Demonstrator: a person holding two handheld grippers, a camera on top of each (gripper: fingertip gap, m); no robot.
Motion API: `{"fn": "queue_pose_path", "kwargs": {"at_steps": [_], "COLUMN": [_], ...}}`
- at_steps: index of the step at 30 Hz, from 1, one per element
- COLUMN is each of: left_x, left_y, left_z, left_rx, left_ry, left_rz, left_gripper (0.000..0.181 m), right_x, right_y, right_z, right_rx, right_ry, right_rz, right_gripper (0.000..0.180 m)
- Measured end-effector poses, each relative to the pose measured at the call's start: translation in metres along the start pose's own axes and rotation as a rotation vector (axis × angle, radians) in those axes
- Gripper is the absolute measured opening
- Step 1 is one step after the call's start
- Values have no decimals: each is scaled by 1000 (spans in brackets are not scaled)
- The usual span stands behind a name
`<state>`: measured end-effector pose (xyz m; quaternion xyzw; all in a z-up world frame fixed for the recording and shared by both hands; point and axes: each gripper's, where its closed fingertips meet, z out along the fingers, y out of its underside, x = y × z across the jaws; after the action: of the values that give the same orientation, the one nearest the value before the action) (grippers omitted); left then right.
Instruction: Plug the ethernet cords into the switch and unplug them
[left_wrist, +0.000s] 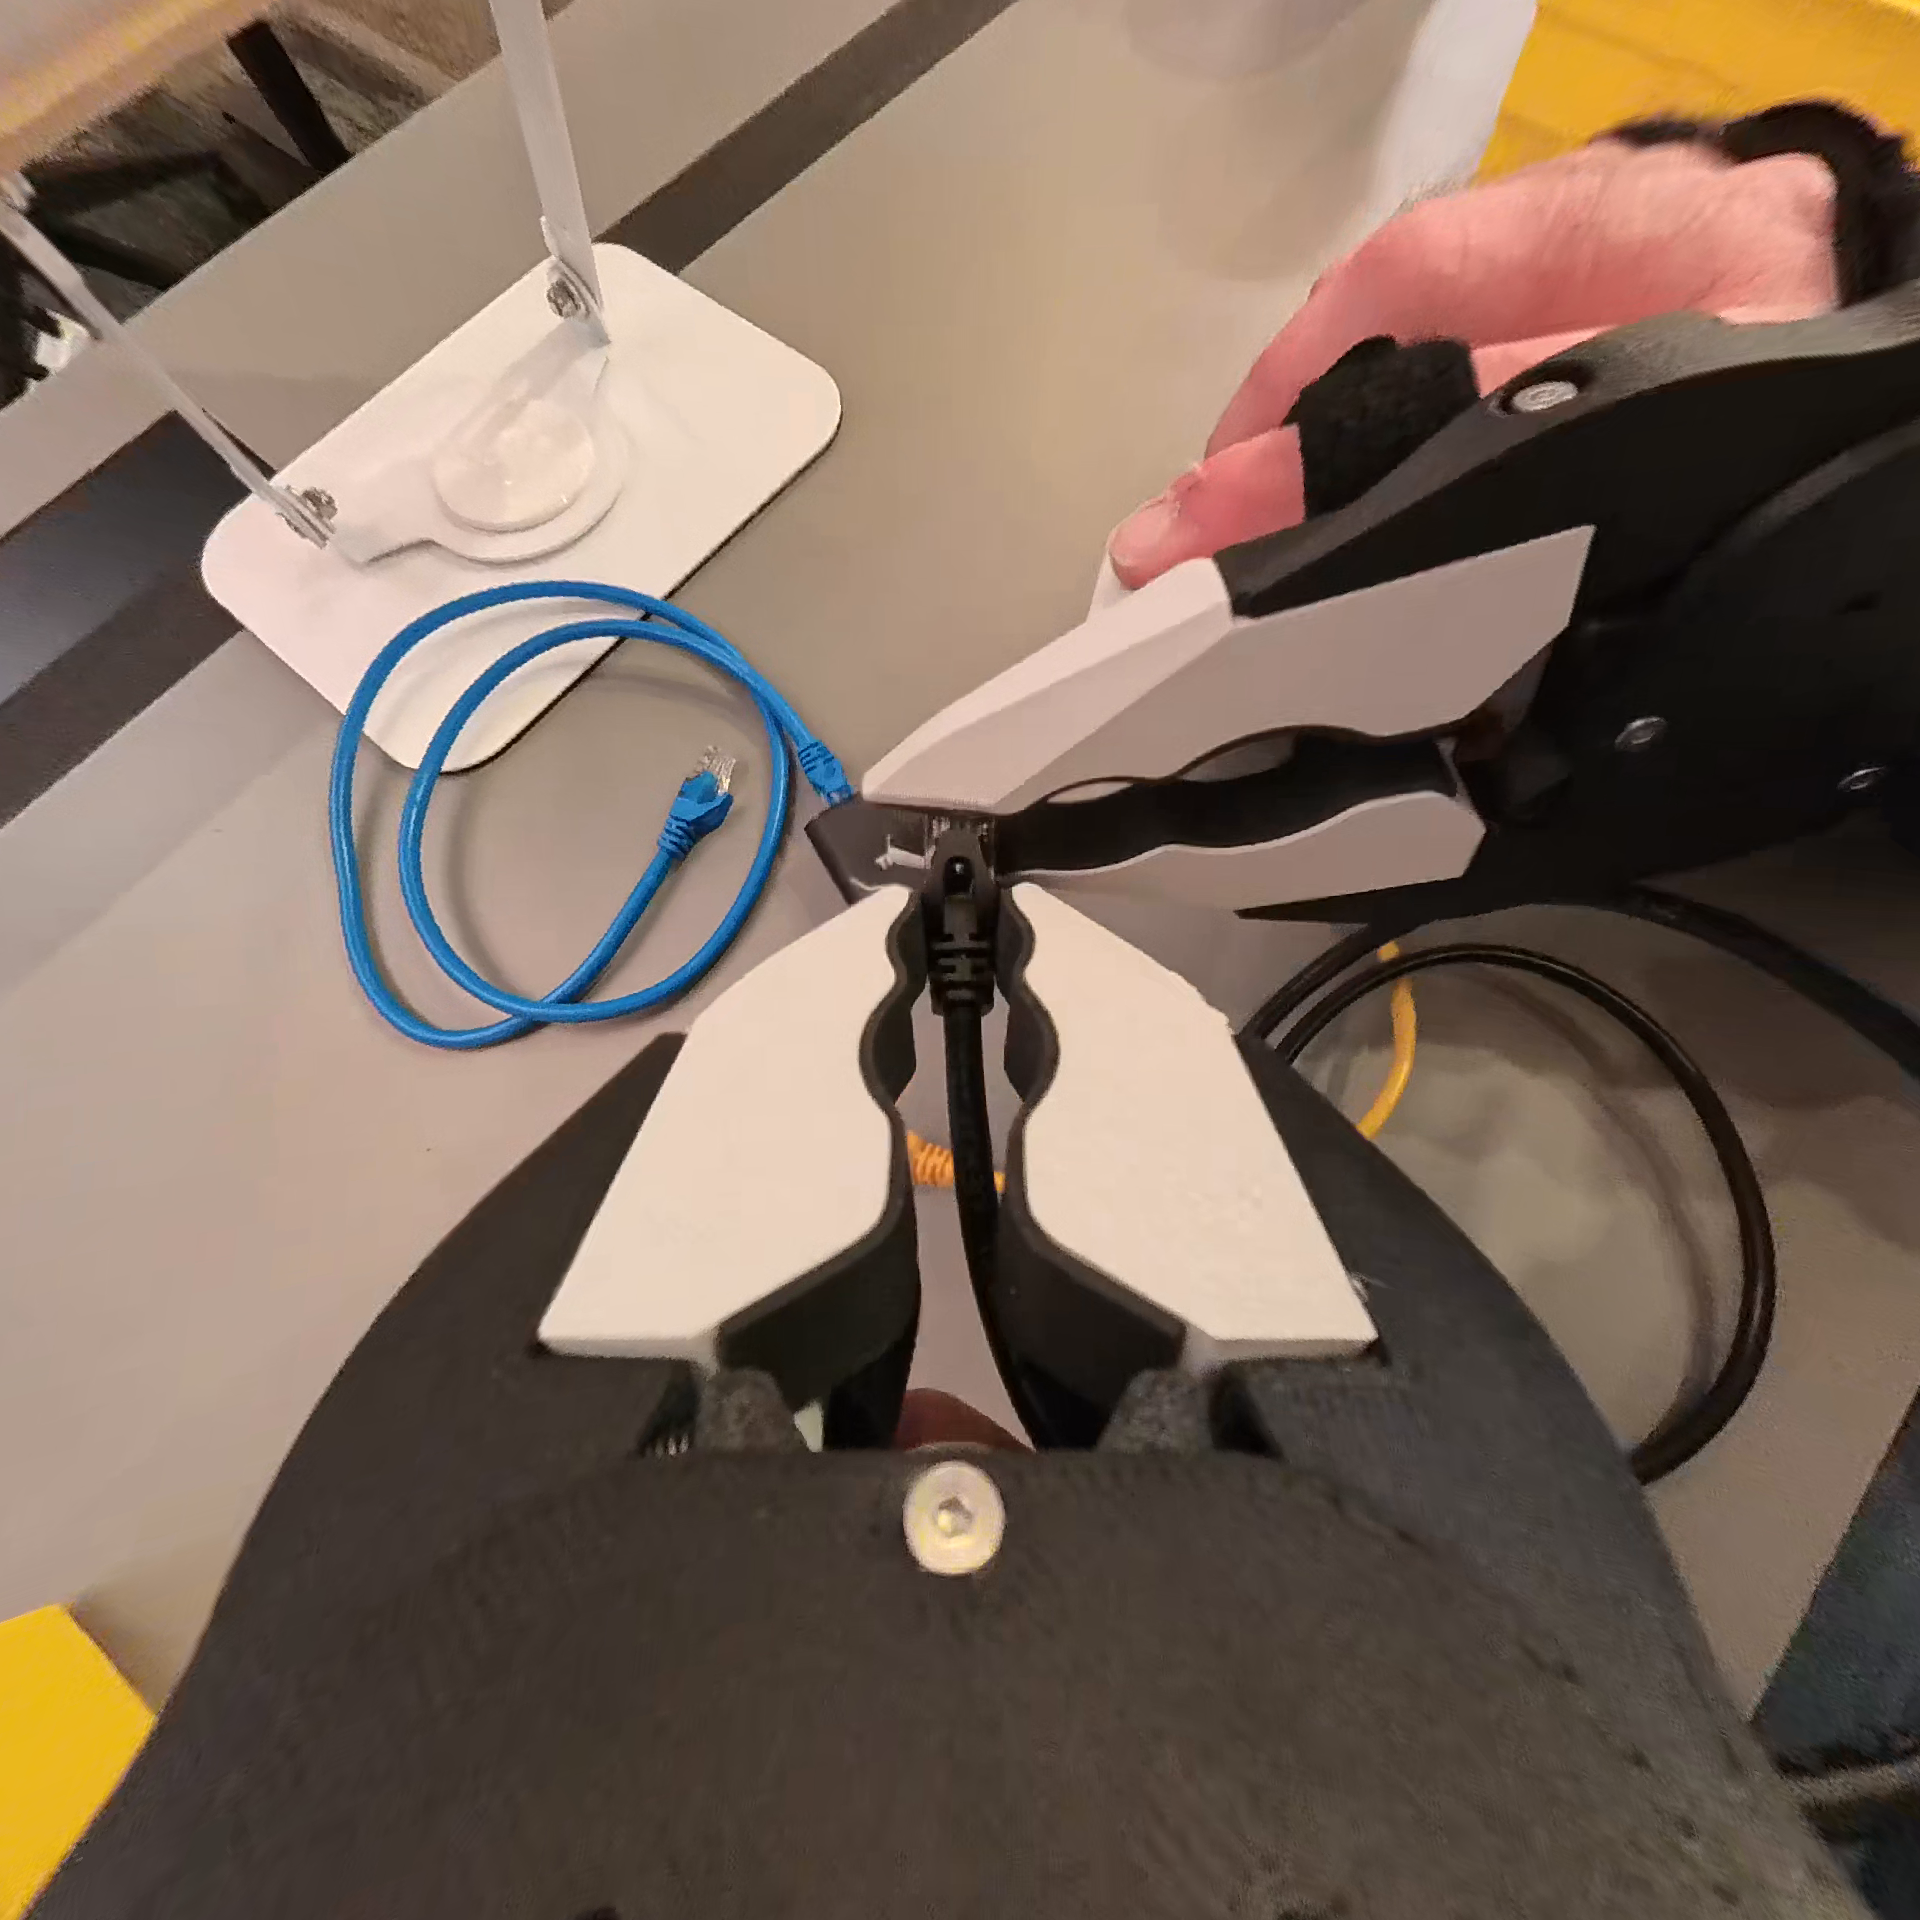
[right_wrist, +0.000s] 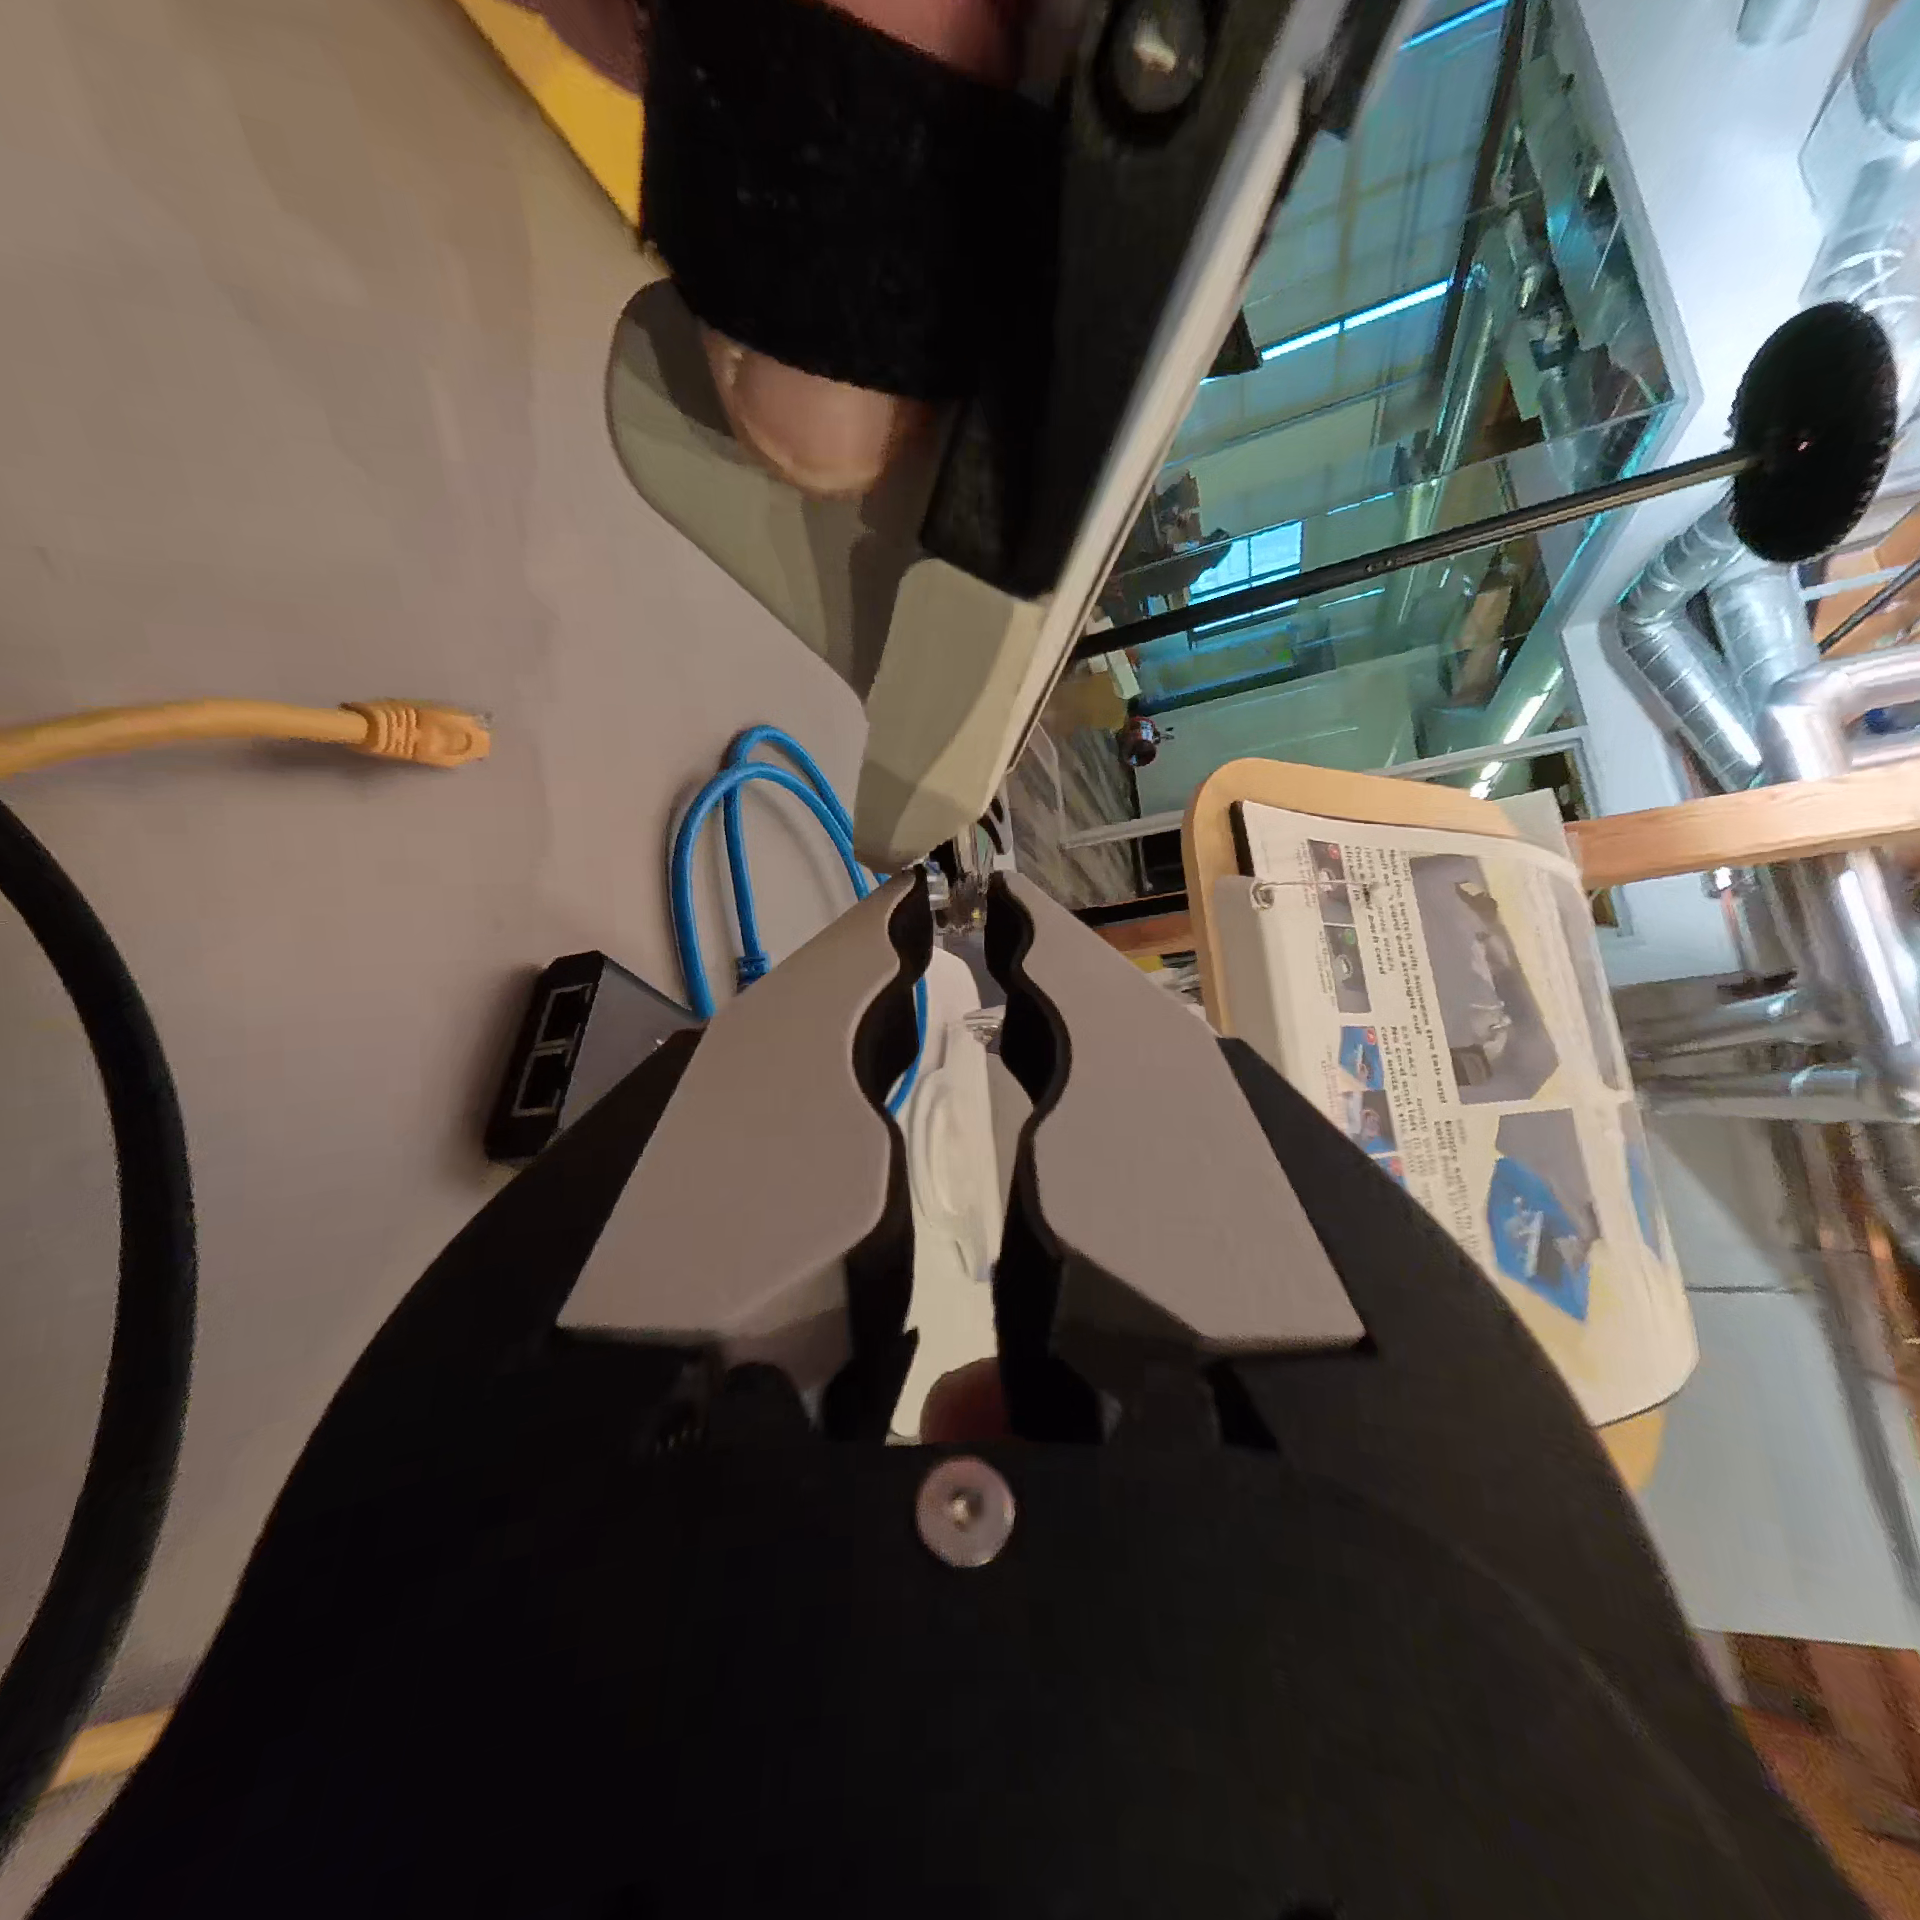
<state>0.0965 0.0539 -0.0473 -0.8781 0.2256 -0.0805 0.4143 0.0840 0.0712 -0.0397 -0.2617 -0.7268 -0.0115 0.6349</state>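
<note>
Left gripper (left_wrist: 961, 900): clamped on the boot of the black cord (left_wrist: 971, 1101), with the cord running back between your fingers.

Right gripper (right_wrist: 954, 894): rolled on its side, tips nearly together around the cord's clear plug head. You cannot tell whether they are pressing on it.

Switch (right_wrist: 545, 1049): lies on the grey table (left_wrist: 208, 1143), just under the right gripper's lower finger. The two ports that show look empty.

Blue cord (left_wrist: 691, 816): coiled beside the switch. Yellow cord (right_wrist: 405, 732): lies loose, well apart.

Step in hand, as judged: working the black plug at the switch face. Whether it is seated is not visible.

Next: brace the switch with the right gripper, line the plug up square to a port and push straight in. Keep the tab free.
</note>
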Motion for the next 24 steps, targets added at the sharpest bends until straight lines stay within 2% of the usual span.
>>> {"fn": "queue_pose_path", "kwargs": {"at_steps": [1, 3, 6, 8, 12, 18, 24], "left_x": [1, 6, 11, 11, 4, 5, 9], "left_y": [-2, -8, -14, -17, -30, -31, -25], "left_z": [-2, -5, -8, -10, -21, -21, -18], "left_rx": [21, 73, 162, 214, 370, 367, 308], "left_ry": [7, 50, 77, 44, -75, -124, -95], "left_rz": [-7, -45, -60, -58, -79, -110, -154], "left_gripper": [13, 29, 40, 39, 12, 12, 15], "right_x": [2, 8, 11, 12, 12, 13, 13], "right_y": [0, 0, -5, -6, -13, -12, -11], "right_z": [-1, -4, -6, -7, -9, -11, -12], "right_rx": [15, 26, 53, 72, 109, 139, 153], "right_ry": [-1, 18, 22, 17, 23, 52, 73], "right_rz": [45, 78, 123, 174, 209, 267, 275], "right_gripper": [8, 8, 8, 8, 8, 9, 8]}}
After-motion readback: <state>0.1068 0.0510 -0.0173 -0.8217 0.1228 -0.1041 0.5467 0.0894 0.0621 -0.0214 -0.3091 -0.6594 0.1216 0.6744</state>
